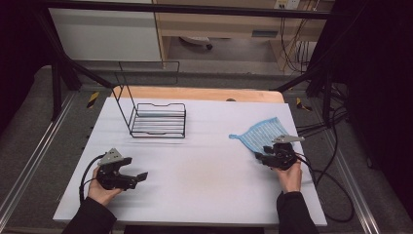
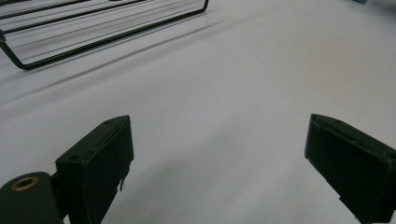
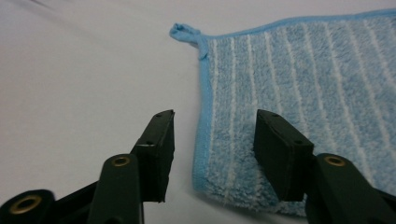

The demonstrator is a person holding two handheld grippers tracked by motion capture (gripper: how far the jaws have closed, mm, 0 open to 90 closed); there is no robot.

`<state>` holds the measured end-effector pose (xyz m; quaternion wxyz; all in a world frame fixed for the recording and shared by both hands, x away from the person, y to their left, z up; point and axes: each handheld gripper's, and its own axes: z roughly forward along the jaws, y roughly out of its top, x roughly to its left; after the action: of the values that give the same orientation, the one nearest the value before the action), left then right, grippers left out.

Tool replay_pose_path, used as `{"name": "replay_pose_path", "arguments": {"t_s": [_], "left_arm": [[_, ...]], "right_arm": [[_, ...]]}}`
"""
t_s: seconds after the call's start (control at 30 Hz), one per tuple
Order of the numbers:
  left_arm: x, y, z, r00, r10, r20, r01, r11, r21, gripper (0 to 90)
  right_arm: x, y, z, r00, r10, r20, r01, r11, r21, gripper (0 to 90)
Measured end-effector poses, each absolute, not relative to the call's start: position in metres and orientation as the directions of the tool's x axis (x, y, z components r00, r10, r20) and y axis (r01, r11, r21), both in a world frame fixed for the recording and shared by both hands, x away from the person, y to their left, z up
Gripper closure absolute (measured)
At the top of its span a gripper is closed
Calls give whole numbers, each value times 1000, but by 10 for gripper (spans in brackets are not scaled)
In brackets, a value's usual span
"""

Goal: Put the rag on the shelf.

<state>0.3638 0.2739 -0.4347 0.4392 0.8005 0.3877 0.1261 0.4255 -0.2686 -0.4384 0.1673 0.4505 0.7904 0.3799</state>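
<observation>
White sheeting covers the desk [image 1: 195, 170], which stands inside a dark metal frame with grey carpet around it and cabinets behind.

Layout: a black wire rack [image 1: 155, 118] sits at the far left of the desk. A blue striped cloth [image 1: 263, 134] lies flat at the right side, well apart from the rack, with its small hanging loop pointing toward the desk centre.

Right hand-held gripper [image 1: 269, 157]: positioned at the near edge of the cloth. In the right gripper view its jaws stand apart and straddle the cloth's stitched border [image 3: 203, 140], one jaw over bare sheeting, the other over the striped pile. The cloth is not yet clamped.

Left hand-held gripper [image 1: 130, 176]: held low over bare sheeting at the near left, jaws wide apart, holding nothing. The rack's base wires [image 2: 107, 39] lie ahead of it in the left gripper view.

Step in hand, as judged: approach and grasp of the cloth by the right hand-held gripper. The likely aim is to move the cloth to the rack, though this cannot be confirmed.

Next move calls for:
1. Lowering the right jaws until the border sits fully between the pads.
2. Closing on the edge, taking enough pile to prevent slip.
3. Lifting clear before any sideways travel, so the cloth does not drag the sheeting.
</observation>
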Motion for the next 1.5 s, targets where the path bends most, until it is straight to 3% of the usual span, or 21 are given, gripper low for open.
{"name": "replay_pose_path", "arguments": {"t_s": [0.43,0.67,1.07,1.5], "left_arm": [[364,272,-436,673,728,-134,513,-328,793,83],[364,272,-436,670,730,-137,515,-324,794,84],[365,272,-437,671,729,-135,516,-329,791,85],[365,273,-436,672,728,-137,517,-328,791,86]], "right_arm": [[432,-263,-451,-528,848,-51,554,389,736,545],[431,-263,-452,-516,851,-96,546,413,729,660],[432,-263,-450,-479,873,-95,570,391,723,808],[426,-261,-442,-472,880,-46,611,364,703,853]]}}
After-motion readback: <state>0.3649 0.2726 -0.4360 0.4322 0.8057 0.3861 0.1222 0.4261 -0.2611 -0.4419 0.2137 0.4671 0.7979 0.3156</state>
